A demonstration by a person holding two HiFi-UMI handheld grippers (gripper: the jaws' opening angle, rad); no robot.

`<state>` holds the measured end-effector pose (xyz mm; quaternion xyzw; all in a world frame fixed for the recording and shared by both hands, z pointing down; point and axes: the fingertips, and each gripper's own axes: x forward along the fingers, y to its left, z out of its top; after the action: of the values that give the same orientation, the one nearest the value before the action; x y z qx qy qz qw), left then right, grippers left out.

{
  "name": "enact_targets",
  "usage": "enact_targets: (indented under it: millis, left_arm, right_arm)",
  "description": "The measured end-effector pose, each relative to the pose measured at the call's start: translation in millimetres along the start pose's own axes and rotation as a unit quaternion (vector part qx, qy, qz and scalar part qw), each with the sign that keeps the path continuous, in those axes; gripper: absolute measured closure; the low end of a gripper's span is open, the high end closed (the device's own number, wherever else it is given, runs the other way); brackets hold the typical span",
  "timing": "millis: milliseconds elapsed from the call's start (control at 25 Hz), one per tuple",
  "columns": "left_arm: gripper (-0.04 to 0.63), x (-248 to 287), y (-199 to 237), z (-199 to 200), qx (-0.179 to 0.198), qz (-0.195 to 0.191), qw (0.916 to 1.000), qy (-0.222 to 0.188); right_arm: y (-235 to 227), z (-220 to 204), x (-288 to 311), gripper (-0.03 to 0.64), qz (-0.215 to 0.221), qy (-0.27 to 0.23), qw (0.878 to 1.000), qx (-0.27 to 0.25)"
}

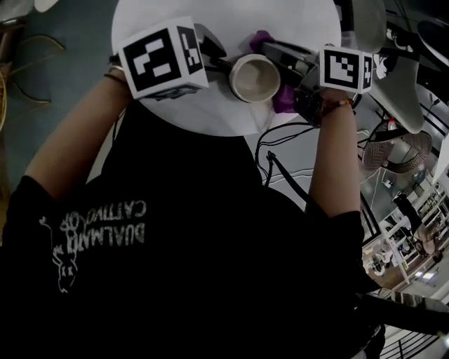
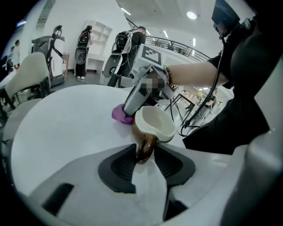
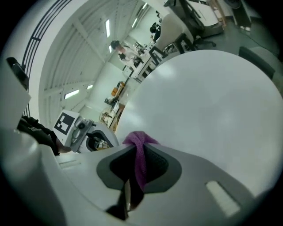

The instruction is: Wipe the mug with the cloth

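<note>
Fingers (image 2: 119, 165) of the left gripper (image 2: 144, 153) are narrow and closed on the brown handle of the mug (image 2: 154, 121). In the left gripper view the handle fills the gap at the fingertips, with a pad against each side. This gripper comes in over the left part of the round white table (image 1: 210, 14), angled down.

The mug is brown outside and cream inside. In the head view it is mouth up over the near part of the table, roughly midway between the two grippers. Its base is hidden behind the fingers, so I cannot tell whether it rests on the table.

Just beside the mug on its far side is the bunched end of the purple cloth (image 2: 118, 113), low on the table. Whether it touches the mug's wall I cannot tell.

The right gripper (image 3: 138, 148) holds that cloth. Its fingers are pressed together on it, with a strip of fabric running back between the pads and a knot sticking out past the tips. It reaches in from the right, pointing toward the mug. Farther right, black cables (image 1: 280, 151) trail across the floor beyond the table's edge.
</note>
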<state>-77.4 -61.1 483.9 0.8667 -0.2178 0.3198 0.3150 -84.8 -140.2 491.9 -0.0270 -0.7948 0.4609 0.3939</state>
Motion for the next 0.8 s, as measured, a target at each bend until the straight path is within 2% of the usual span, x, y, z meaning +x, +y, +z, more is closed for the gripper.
enact_targets:
  millis: [200,360,480,600,800]
  left_arm:
    - [0.479,-5,4,-5,-0.007,0.026,0.9995,0.013]
    - [0.482,-5,0,-4,-0.017,0.058,0.9981,0.013]
    - [0.485,2,-8,-8,-0.021,0.086,0.996,0.011]
    - [0.489,3,-7,-10,-0.029,0.108,0.9937,0.011]
    - [0.492,0,-1,-8,-0.048,0.144,0.9885,0.003]
  right_arm:
    - [-1,11,-15,0.581,0.001,-0.094,0.995,0.016]
    - [18,12,-30,0.581,0.078,-0.168,0.982,0.026]
    - [11,-1,-46,0.581,0.095,-0.227,0.968,0.047]
    - [0,-6,-58,0.583,0.111,-0.283,0.948,0.096]
    - [-13,-6,-72,0.584,0.122,-0.351,0.917,0.147]
